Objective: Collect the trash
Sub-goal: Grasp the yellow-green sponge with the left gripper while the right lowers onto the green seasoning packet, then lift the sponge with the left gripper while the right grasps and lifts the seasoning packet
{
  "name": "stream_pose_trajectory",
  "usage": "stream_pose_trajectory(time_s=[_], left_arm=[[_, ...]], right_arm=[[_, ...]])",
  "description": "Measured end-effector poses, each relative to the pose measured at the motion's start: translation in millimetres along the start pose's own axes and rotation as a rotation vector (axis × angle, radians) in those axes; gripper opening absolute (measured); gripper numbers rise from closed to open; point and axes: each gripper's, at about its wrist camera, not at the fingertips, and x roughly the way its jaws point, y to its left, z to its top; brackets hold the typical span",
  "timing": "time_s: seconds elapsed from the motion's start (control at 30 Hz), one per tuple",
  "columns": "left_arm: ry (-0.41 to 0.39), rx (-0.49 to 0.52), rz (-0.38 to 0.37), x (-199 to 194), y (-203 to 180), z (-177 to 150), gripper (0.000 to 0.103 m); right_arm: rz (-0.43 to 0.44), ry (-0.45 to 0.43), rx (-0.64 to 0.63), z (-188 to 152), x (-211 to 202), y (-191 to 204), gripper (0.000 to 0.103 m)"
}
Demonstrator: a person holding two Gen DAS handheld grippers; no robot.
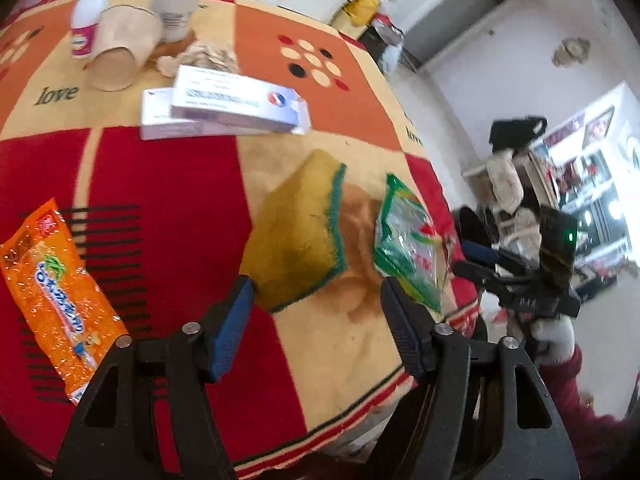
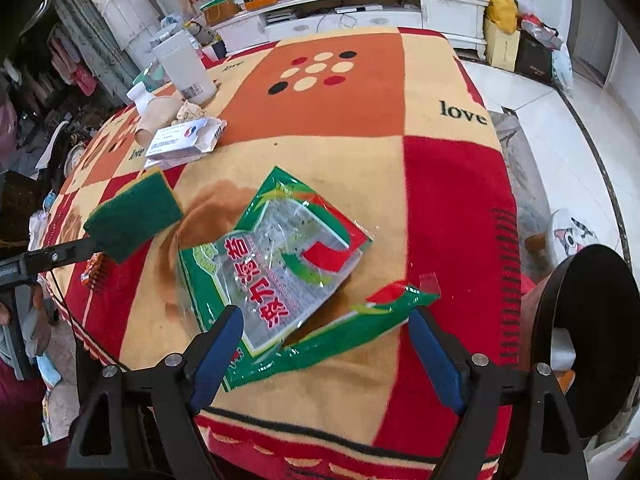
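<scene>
Green and clear crinkled plastic, an emptied snack wrapper (image 2: 276,268) with red print, was seen lying flat on the blanket-covered surface (image 2: 448,208), directly ahead of the right claw (image 2: 324,344) and partly between its spread blue pads. The wrapper's long axis was judged to run diagonally, from the near left towards the far right, with a torn strip folded across its near edge. The right claw was held open, nothing being pressed by it, and it was plainly the nearer claw. The left claw (image 1: 316,320) was also seen open and empty, with a yellow sponge backed in green scourer (image 1: 298,232) lying just beyond its tips. In its view the wrapper lay to the right, and an orange foil packet (image 1: 56,296) was seen well apart on the left.
</scene>
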Motion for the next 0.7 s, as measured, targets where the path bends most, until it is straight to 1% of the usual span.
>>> stream_pose_trajectory(time_s=[0.1, 0.23, 0.27, 0.3, 0.4, 0.43, 0.47, 0.6, 0.7], left_arm=[[0.016, 0.006, 0.043, 8.9, -1.4, -4.9, 0.066], [-0.055, 0.003, 0.136, 18.8, -2.4, -1.9, 0.066], [-0.07, -0.002, 0.149, 21.2, -2.1, 0.0, 0.066], [-0.076, -0.01, 0.15, 23.7, -1.2, 1.3, 0.066], [-0.104, -0.053, 0.123, 30.6, 2.3, 6.6, 0.065], [-0.114, -0.059, 0.118, 31.1, 3.2, 7.2, 0.057], [-0.117, -0.063, 0.117, 31.5, 3.2, 7.9, 0.041], [-0.127, -0.062, 0.12, 31.1, 0.3, 8.1, 0.036], [-0.123, -0.058, 0.115, 29.2, -1.7, 4.3, 0.033]], right_arm=[[0.001, 0.006, 0.01, -1.8, 3.5, -1.1, 0.083], [0.01, 0.003, 0.011, -2.1, 3.7, 1.6, 0.083], [0.01, 0.002, 0.008, -2.1, 3.6, 2.6, 0.083], [0.011, 0.001, 0.005, -2.0, 3.6, 3.7, 0.083], [0.011, -0.002, 0.011, -2.2, 4.3, 3.4, 0.083], [0.013, -0.001, 0.019, -2.5, 5.2, 2.2, 0.083], [0.016, 0.002, 0.027, -2.7, 6.8, 1.1, 0.083], [0.058, 0.034, 0.075, -3.3, 20.2, -5.4, 0.083], [0.104, 0.053, 0.128, 6.1, 35.3, -5.9, 0.085]])
